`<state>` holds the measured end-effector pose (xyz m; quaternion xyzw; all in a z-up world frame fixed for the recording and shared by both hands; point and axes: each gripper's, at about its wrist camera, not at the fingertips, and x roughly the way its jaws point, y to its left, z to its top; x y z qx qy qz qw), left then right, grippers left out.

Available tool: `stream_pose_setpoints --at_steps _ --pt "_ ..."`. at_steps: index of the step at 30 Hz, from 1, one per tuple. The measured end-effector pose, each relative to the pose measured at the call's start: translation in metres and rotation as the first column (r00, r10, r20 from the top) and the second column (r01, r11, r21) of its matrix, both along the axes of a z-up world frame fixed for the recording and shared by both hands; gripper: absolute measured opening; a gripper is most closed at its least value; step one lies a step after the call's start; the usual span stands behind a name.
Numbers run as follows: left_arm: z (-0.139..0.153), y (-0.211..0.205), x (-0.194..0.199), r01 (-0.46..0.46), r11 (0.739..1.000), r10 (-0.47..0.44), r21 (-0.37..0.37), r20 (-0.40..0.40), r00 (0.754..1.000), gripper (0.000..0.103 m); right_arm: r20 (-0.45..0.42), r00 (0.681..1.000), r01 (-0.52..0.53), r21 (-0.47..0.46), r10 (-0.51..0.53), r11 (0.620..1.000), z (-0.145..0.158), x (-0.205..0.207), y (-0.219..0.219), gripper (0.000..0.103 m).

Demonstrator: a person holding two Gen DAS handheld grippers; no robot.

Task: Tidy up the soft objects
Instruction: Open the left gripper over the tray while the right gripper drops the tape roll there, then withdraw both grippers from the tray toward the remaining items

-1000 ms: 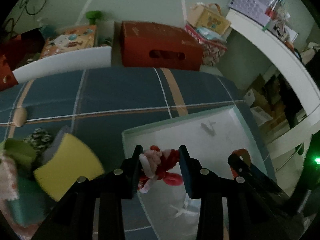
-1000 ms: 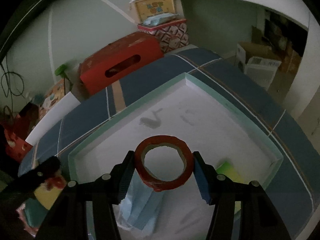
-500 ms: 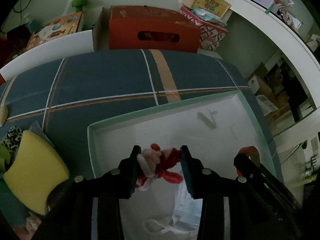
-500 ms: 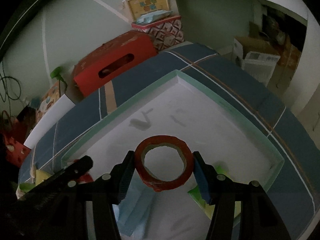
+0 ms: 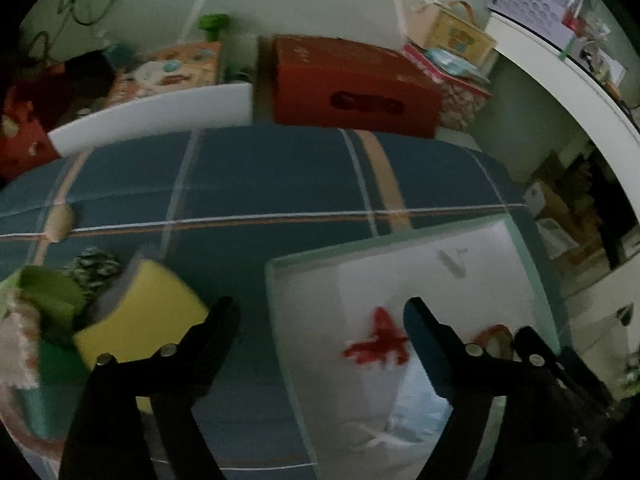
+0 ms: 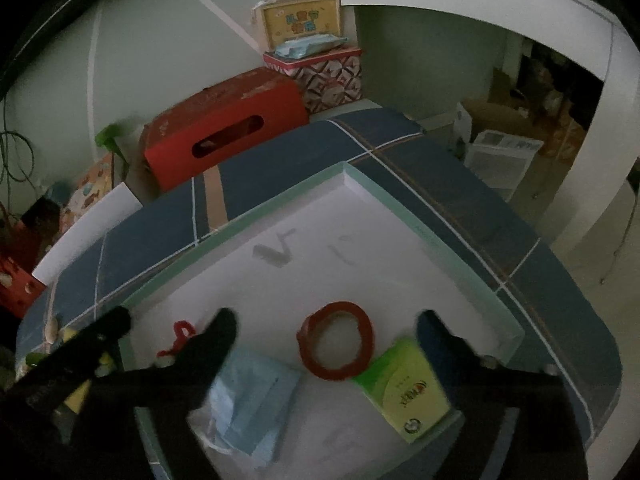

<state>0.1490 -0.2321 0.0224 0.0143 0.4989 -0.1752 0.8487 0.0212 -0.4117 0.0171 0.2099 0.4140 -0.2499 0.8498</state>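
Observation:
A shallow white tray with a pale green rim (image 5: 272, 280) (image 6: 472, 276) lies on a blue plaid cloth. My left gripper (image 5: 320, 316) hangs over the tray's left edge, its jaws opening and nothing between them. A red fuzzy toy (image 5: 378, 344) (image 6: 180, 336) lies on the tray floor beside the right finger. My right gripper (image 6: 326, 318) is also opening, above a red tape roll (image 6: 366, 334) that lies flat in the tray, free of the pads. A blue mask pack (image 6: 252, 400) and a green tissue pack (image 6: 404, 388) lie near it.
A yellow sponge (image 5: 140, 316) with green and patterned soft things sits on the cloth left of the tray. A red box (image 5: 352, 92) (image 6: 224, 136), a white board (image 5: 152, 116) and stacked boxes stand beyond the cloth. A white curved desk edge (image 5: 568, 80) runs along the right.
Both grippers have opened wide. The red fuzzy toy has dropped from the left jaws and the tape roll from the right jaws; both now lie in the tray.

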Motion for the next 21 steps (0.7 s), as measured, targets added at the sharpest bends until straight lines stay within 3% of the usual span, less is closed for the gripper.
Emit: stream_pose_setpoints --at_steps 1,6,18,21 --pt "0.002 0.004 0.000 -0.013 1.000 0.012 0.017 0.011 1.000 0.096 -0.004 1.000 -0.002 -0.008 0.002 1.000 0.001 -0.001 0.000 0.097" --pt "0.009 0.024 -0.001 -0.060 0.995 0.055 0.076 0.067 0.996 0.097 -0.026 1.000 -0.005 -0.041 0.004 0.999 0.006 -0.003 0.003 0.103" --pt "0.017 0.076 -0.017 -0.066 0.997 0.066 0.044 0.013 0.998 0.097 -0.010 1.000 -0.026 -0.072 0.025 0.997 0.019 -0.003 0.019 0.103" --pt "0.022 0.092 -0.024 -0.086 0.995 0.085 0.051 0.030 0.996 0.097 -0.010 0.999 -0.054 -0.078 0.053 0.995 0.022 0.000 0.029 0.103"
